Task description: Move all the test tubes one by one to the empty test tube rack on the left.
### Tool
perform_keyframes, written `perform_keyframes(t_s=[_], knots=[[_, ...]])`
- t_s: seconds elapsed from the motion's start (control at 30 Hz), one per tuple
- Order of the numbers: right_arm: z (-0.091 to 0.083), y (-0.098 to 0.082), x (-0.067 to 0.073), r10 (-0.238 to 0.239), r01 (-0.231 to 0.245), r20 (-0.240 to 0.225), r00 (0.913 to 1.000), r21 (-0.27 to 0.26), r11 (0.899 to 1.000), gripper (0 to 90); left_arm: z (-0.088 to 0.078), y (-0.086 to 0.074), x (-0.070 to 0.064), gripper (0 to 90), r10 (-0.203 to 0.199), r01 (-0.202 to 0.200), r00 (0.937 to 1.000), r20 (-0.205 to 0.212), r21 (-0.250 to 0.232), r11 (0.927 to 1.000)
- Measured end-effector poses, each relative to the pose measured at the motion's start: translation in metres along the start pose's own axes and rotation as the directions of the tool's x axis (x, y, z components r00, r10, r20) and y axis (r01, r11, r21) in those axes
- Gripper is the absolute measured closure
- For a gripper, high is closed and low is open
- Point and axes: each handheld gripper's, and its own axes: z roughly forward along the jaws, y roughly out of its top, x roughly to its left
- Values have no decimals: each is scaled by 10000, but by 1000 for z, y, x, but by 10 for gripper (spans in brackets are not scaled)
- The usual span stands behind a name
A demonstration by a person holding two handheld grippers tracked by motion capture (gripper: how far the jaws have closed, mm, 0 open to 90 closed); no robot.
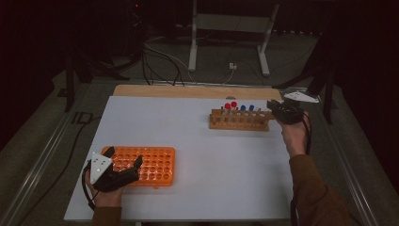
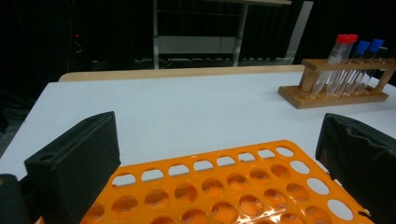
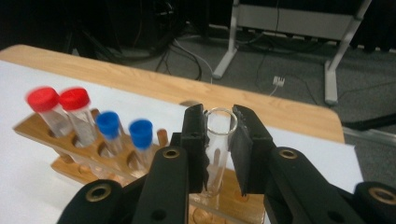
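1. Nearest me in the high view, my left claw (image 1: 123,162) sits at the near-left of the white tabletop (image 1: 197,155), straddling the near-left end of the orange tube rack (image 1: 150,165).
2. In the left gripper view the two black jaws stand wide apart on either side of the orange tube rack (image 2: 224,186). Whether the pads touch its edges I cannot tell, so I log this claw as open, holding nothing. The rack's round wells in view are empty.
3. The middle of the tabletop between the two racks is bare white surface.
4. Farther off, on the right side, the wooden rack (image 1: 240,120) stands upright near the far edge of the tabletop. It carries two red-capped tubes (image 1: 230,106) and two blue-capped tubes (image 1: 247,108).
5. My right claw (image 1: 272,105) is at the right end of that wooden rack, with the forearm coming up from the lower right.
6. In the right gripper view the right claw (image 3: 219,140) is clamped on an open glass tube (image 3: 218,135) with no cap; both pads press its sides just below the rim. The tube stands roughly upright, its lower part above the right end of the wooden rack (image 3: 70,140). I cannot tell whether its bottom is inside a hole.
7. The red-capped tubes (image 3: 58,105) and blue-capped tubes (image 3: 123,128) stand to the left of the held tube, apart from it.
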Motion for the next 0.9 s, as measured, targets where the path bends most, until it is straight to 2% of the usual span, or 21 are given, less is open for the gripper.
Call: perform_keyframes(t_s=[0.13,0.37,0.47,0.57,0.67,0.9], knots=[[-13,9,4,-171,165,-190,9997,-284,9995,761,0,0,0,6,1,-1,10000,-32,33,10000],[-24,12,14,-419,398,-671,9969,-322,9987,761,2,2,-3,6,53,-53,10000,28,264,9996],[-28,12,23,-634,608,-1049,9925,-275,9978,761,4,6,-9,6,273,-274,9996,27,445,9986],[-31,12,29,-791,763,-1319,9881,-259,9967,761,4,9,-12,6,291,-297,9995,145,452,9985],[-34,12,37,-902,872,-1642,9823,-253,9959,761,7,18,-20,6,554,-571,9975,438,381,9976],[-38,11,60,-1209,1187,-2403,9631,-234,9927,760,14,29,-29,6,581,-601,9942,909,191,9980]])
